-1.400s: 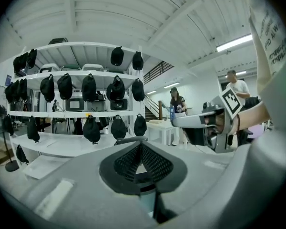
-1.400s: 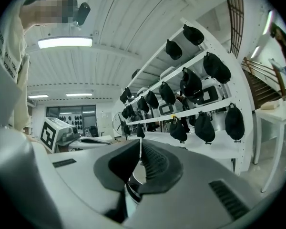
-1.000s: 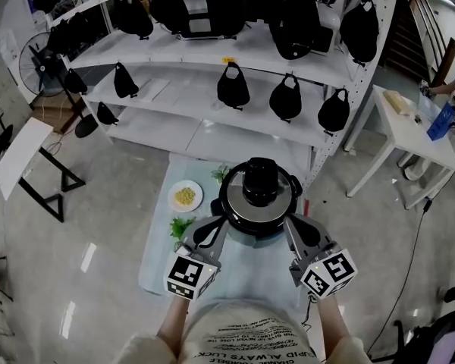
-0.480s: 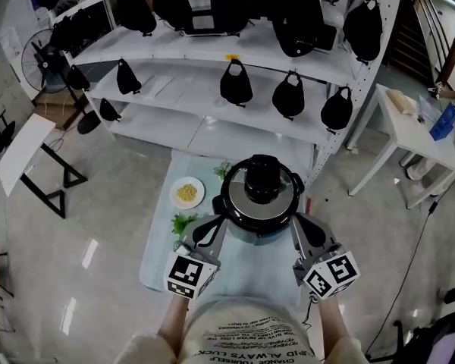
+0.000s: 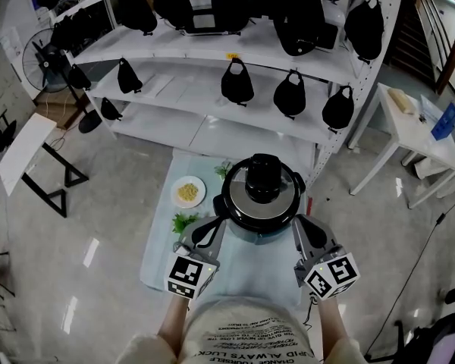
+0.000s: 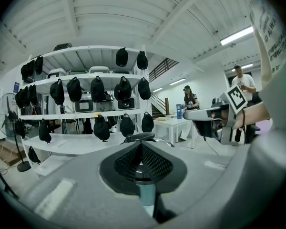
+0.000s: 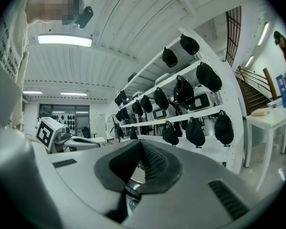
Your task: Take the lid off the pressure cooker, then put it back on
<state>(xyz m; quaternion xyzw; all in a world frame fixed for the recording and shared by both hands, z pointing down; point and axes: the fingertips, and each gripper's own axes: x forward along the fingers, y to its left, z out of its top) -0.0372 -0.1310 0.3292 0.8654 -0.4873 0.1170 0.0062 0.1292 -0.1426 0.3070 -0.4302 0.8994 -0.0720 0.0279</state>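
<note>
The pressure cooker (image 5: 259,236) stands on a small light table (image 5: 163,256) in front of me. Its shiny round lid (image 5: 263,202) carries a black knob (image 5: 263,179). My left gripper (image 5: 218,223) meets the lid's rim on the left side and my right gripper (image 5: 297,223) meets it on the right. Both are shut on the rim. In the left gripper view the closed jaws (image 6: 142,149) point at the lid's knob (image 6: 141,137), with the right gripper (image 6: 200,116) across from them. The right gripper view shows shut jaws (image 7: 142,149) over the shiny lid (image 7: 135,176).
A white plate of corn (image 5: 187,192) and green leaves (image 5: 183,223) lie on the table left of the cooker. White shelves with several black bags (image 5: 236,83) stand right behind the table. A white side table (image 5: 409,139) is at the right.
The head view has shifted slightly. Both grippers stay shut at the two sides of the lid, and the lid has not visibly moved relative to the cooker.
</note>
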